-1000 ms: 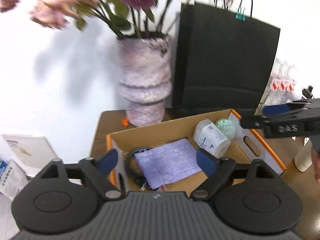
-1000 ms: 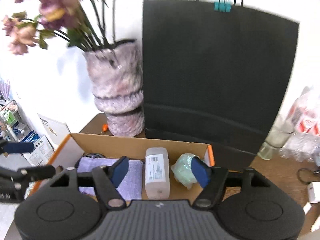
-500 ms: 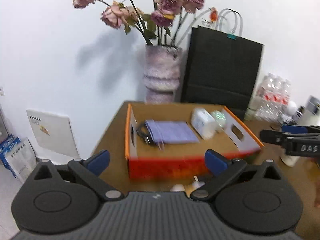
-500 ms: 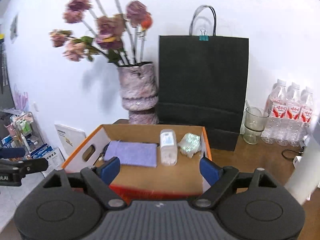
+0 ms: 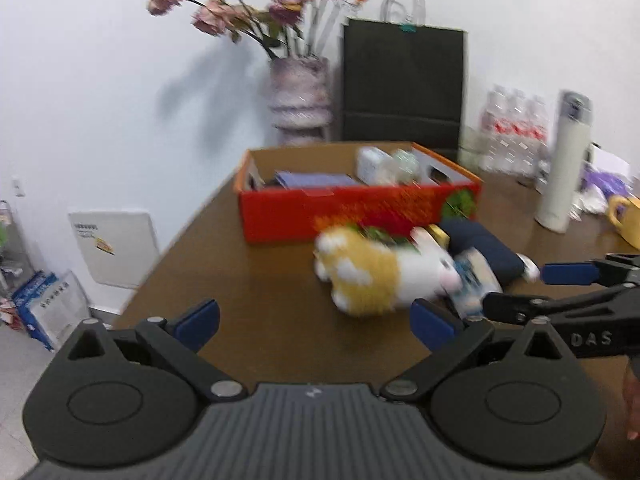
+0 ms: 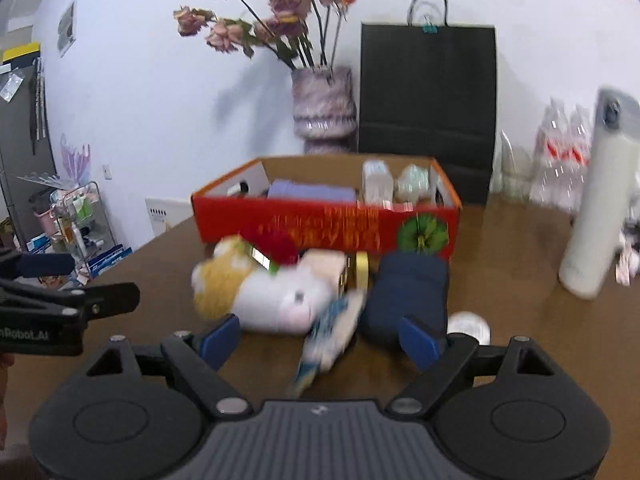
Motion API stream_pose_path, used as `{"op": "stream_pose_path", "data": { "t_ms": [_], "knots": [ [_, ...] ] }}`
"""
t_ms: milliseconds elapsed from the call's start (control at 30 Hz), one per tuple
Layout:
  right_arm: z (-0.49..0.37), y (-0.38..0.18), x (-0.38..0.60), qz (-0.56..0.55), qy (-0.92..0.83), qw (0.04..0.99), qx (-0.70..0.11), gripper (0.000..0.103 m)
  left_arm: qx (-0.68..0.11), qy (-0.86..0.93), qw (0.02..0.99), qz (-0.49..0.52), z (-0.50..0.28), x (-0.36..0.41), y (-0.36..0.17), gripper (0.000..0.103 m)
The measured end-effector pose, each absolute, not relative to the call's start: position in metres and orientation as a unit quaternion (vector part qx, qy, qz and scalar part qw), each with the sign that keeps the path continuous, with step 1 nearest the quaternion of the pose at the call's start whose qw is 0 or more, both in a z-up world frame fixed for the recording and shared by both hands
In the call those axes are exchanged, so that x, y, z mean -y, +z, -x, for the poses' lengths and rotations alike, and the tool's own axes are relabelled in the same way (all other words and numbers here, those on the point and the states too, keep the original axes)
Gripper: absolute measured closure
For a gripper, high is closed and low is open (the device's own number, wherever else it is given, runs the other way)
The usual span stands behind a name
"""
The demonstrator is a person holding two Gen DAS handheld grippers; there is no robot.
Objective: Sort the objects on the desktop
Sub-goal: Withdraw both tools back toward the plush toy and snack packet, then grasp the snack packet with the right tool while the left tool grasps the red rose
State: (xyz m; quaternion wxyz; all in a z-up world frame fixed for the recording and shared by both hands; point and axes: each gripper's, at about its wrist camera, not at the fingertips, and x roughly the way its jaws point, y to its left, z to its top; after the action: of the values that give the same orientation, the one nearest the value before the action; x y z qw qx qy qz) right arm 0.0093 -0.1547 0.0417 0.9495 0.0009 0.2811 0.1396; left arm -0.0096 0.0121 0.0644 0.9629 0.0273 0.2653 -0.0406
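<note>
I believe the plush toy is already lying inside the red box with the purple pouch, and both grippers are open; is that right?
Not quite: the plush toy lies on the table in front of the red box, as the right wrist view shows. The purple pouch is inside, and both grippers are open.

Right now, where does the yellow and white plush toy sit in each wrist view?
Left wrist: the plush toy lies right of centre on the table, in front of the red box.
Right wrist: the plush toy lies left of centre, just beyond the fingertips, in front of the same box.
Shared landmark: the black paper bag behind the box.
</note>
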Motion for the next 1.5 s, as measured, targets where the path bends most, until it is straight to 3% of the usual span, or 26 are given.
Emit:
{"op": "stream_pose_path", "data": {
  "t_ms": [633, 800, 867, 1133, 1400, 1467, 1500],
  "knots": [
    [0.057, 0.013, 0.174, -0.010, 0.130, 0.942, -0.309, 0.019, -0.302, -0.043, 0.951, -0.048, 0.056, 0.004, 0.033, 0.000],
    [0.055, 0.012, 0.175, -0.011, 0.129, 0.942, -0.310, 0.025, -0.306, -0.041, 0.950, -0.045, 0.051, 0.005, 0.031, 0.000],
    [0.049, 0.012, 0.175, -0.016, 0.130, 0.941, -0.313, 0.032, -0.305, -0.041, 0.951, -0.039, 0.046, 0.003, 0.032, 0.000],
    [0.002, 0.021, 0.168, -0.051, 0.141, 0.939, -0.310, 0.037, -0.275, -0.047, 0.960, -0.018, 0.001, 0.000, 0.056, 0.000],
    [-0.050, 0.013, 0.166, -0.094, 0.137, 0.927, -0.337, 0.053, -0.264, -0.100, 0.959, -0.034, -0.071, 0.024, 0.077, 0.000],
    [-0.056, 0.010, 0.164, -0.092, 0.141, 0.925, -0.342, 0.081, -0.273, -0.114, 0.954, -0.044, -0.091, 0.033, 0.076, 0.000],
    [-0.058, 0.009, 0.162, -0.090, 0.141, 0.924, -0.345, 0.085, -0.278, -0.119, 0.952, -0.049, -0.100, 0.037, 0.074, 0.000]
  ]
}}
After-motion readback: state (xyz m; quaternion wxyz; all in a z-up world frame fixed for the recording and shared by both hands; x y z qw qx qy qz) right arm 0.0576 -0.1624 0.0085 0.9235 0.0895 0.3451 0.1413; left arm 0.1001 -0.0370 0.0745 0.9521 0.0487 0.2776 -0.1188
